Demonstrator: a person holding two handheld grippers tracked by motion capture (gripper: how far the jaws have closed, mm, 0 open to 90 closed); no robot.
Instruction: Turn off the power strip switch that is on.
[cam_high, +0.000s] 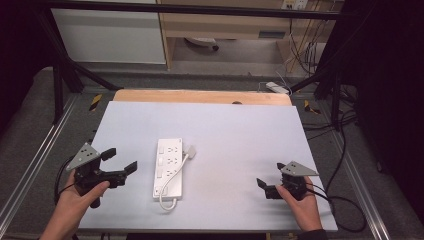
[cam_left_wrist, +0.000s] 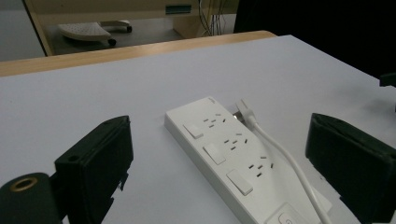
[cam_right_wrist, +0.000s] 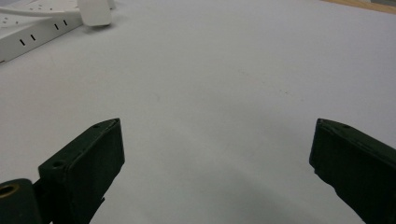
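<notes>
A white rectangular plastic power strip (cam_high: 169, 167) lies flat on the pale grey table (cam_high: 235, 135), left of its middle, its long side running away from the person. Its white cord (cam_high: 176, 181) loops off the near end and runs up along the right edge to a white plug (cam_high: 190, 150) resting beside the far end. The left gripper (cam_high: 117, 161), held in a hand (cam_high: 75, 202) near the table's left edge, sits just left of the strip with its black fingers (cam_left_wrist: 95, 163) spread wide, holding nothing. The right gripper (cam_high: 270, 176), well apart on the right, rests low over bare table, its fingers (cam_right_wrist: 81, 165) likewise spread and empty
</notes>
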